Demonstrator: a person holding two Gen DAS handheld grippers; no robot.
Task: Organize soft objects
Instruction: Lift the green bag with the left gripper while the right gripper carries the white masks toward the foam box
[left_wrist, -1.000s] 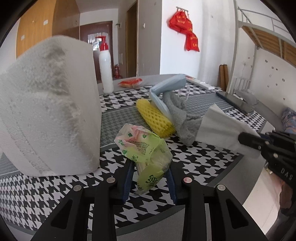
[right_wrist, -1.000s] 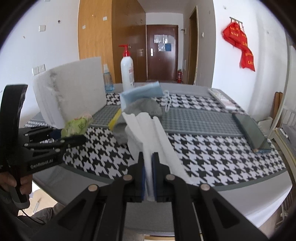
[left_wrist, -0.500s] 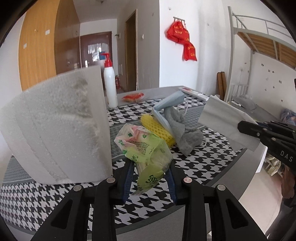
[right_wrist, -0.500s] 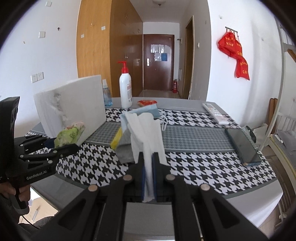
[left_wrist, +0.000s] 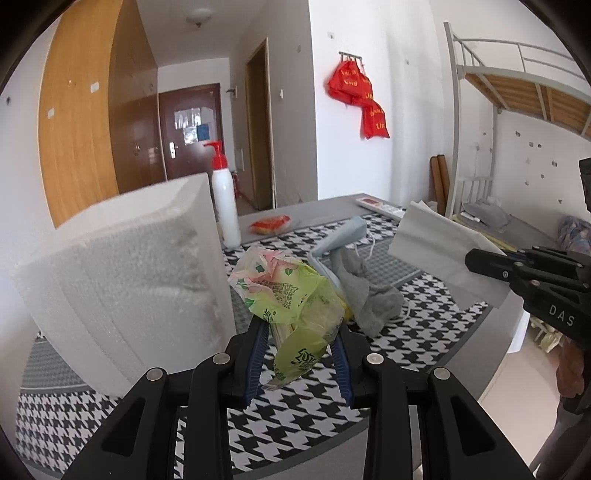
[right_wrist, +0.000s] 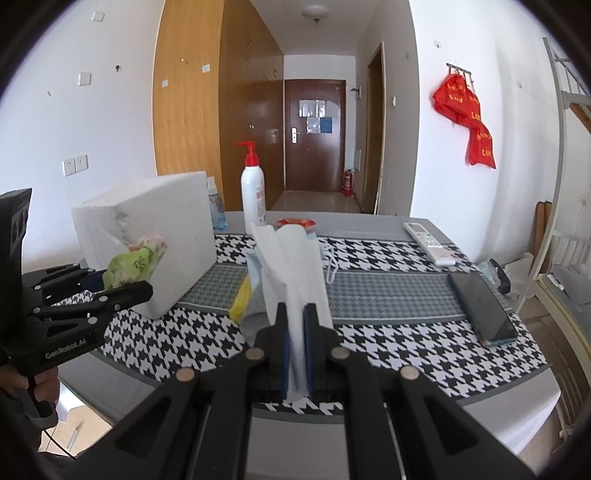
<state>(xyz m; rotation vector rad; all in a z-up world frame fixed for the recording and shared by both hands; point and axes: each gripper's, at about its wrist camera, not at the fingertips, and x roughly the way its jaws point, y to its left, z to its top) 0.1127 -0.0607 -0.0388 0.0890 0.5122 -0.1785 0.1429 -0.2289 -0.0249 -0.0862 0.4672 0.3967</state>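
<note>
Green and pink bag (left_wrist: 295, 295), crinkly plastic, pinched in the left gripper (left_wrist: 299, 325). Blue pads pressing on both sides of it, jaws partly closed around it. Up in the air, above the near edge of the cloth (left_wrist: 295, 424), not touching it. Just beside the white foam box (left_wrist: 129, 277), which stands on the cloth to the left.

White tissue (right_wrist: 291, 266), folded, squeezed in the right gripper (right_wrist: 295, 317). Jaws shut tight on its lower end. Sticks up from the pads and fans out at the top. Held up in the air too, over the near side of the table.

From the left camera: tissue (left_wrist: 436, 247) on the right, clamped at the tip of the right gripper (left_wrist: 476, 258). From the right camera: left gripper (right_wrist: 122, 284) on the left with the bag (right_wrist: 133, 262) in it, in front of the box (right_wrist: 159, 229). Hand (right_wrist: 33, 384) wrapped around its handle, low in the corner.

On the cloth, between the two grippers, a small heap: grey sock (left_wrist: 369, 295), blue mask (left_wrist: 343, 236), something yellow (right_wrist: 240, 299) under them. All touching one another.

Farther back, a white bottle (left_wrist: 225, 206) with a red pump, just behind the box. Near it, a red packet (left_wrist: 269, 223). Over on the right side of the table, a white remote (right_wrist: 428, 240) and a dark phone (right_wrist: 480, 306), apart from the heap.
</note>
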